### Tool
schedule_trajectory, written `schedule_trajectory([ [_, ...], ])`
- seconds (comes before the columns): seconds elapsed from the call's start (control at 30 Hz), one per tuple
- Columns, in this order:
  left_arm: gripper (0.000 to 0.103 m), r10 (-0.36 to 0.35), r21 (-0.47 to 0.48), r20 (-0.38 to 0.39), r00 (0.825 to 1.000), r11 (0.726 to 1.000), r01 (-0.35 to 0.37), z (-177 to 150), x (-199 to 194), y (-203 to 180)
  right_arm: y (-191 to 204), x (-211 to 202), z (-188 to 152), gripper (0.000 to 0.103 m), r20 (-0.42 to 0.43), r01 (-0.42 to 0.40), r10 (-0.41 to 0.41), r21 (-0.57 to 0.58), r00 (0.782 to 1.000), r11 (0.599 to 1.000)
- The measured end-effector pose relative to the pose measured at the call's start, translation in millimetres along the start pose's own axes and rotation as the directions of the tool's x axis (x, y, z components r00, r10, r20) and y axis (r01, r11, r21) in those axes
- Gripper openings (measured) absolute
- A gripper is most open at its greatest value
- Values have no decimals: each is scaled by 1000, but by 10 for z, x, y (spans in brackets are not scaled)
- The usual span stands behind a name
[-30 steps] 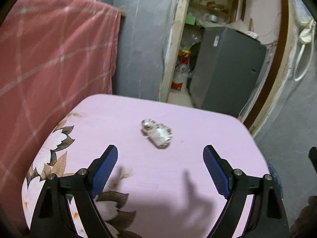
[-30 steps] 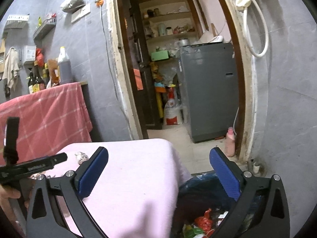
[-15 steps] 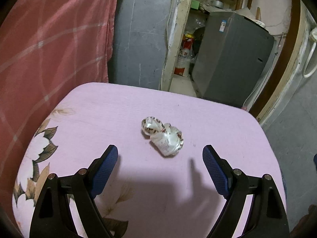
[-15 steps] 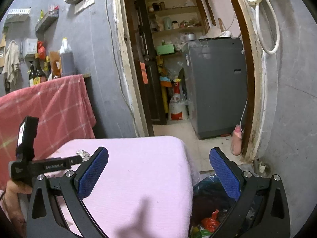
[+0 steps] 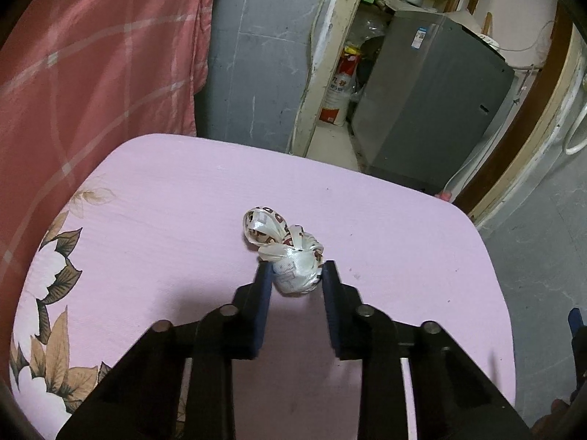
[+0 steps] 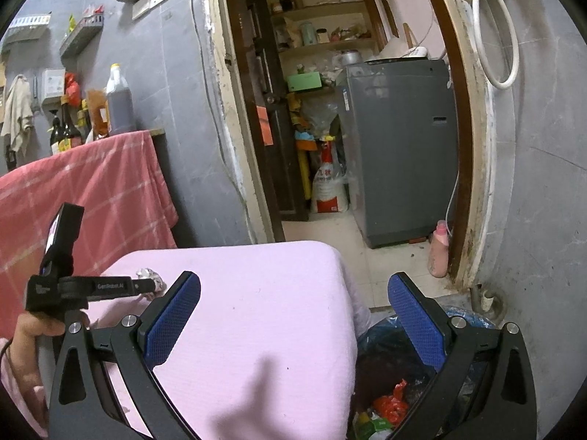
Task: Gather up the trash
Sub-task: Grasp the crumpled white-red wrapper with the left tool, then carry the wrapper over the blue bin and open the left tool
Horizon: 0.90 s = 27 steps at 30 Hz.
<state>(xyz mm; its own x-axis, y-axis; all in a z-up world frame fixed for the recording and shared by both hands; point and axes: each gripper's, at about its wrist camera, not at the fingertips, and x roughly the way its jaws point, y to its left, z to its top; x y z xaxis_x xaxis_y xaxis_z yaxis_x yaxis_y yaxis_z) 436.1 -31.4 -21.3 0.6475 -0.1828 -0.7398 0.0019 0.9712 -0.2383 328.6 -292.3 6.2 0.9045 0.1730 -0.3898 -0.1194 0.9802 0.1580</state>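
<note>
The left gripper (image 5: 296, 270) pinches a crumpled white wrapper (image 5: 290, 253) on the pink tablecloth (image 5: 176, 220), while the right gripper (image 6: 293, 293) hangs wide open, holding nothing.

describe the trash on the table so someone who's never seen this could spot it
Find the pink floral-print table. Near its middle lies a crumpled white wrapper with brown print, pinched between the jaws of the left gripper. It is the only loose item visible there.
</note>
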Motion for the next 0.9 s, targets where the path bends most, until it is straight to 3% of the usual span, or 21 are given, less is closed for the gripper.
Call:
schedule_trajectory([
  [0.2, 17, -16, 52, 43, 999, 999, 14, -65, -112, -132, -20, -21, -31, 103, -11, 7, -7, 0, 1000, 1000],
  [0.4, 17, -100, 134, 52, 994, 987, 93, -319, -298, -497, -114, -117, -80, 103, -9, 46, -46, -4, 999, 999],
  [0.63, 17, -246, 248, 75, 966, 943, 221, -653, -584, -1157, -402, -381, -116, 103, 17, 170, -170, 14, 985, 985],
  [0.77, 17, -313, 296, 68, 947, 913, 280, -818, -633, -1535, -650, -612, -119, 103, 40, 278, -279, 38, 959, 960],
  [0.9, 18, -368, 327, 36, 929, 883, 337, -977, -619, -1883, -913, -811, -148, 103, 45, 333, -337, 74, 940, 940],
])
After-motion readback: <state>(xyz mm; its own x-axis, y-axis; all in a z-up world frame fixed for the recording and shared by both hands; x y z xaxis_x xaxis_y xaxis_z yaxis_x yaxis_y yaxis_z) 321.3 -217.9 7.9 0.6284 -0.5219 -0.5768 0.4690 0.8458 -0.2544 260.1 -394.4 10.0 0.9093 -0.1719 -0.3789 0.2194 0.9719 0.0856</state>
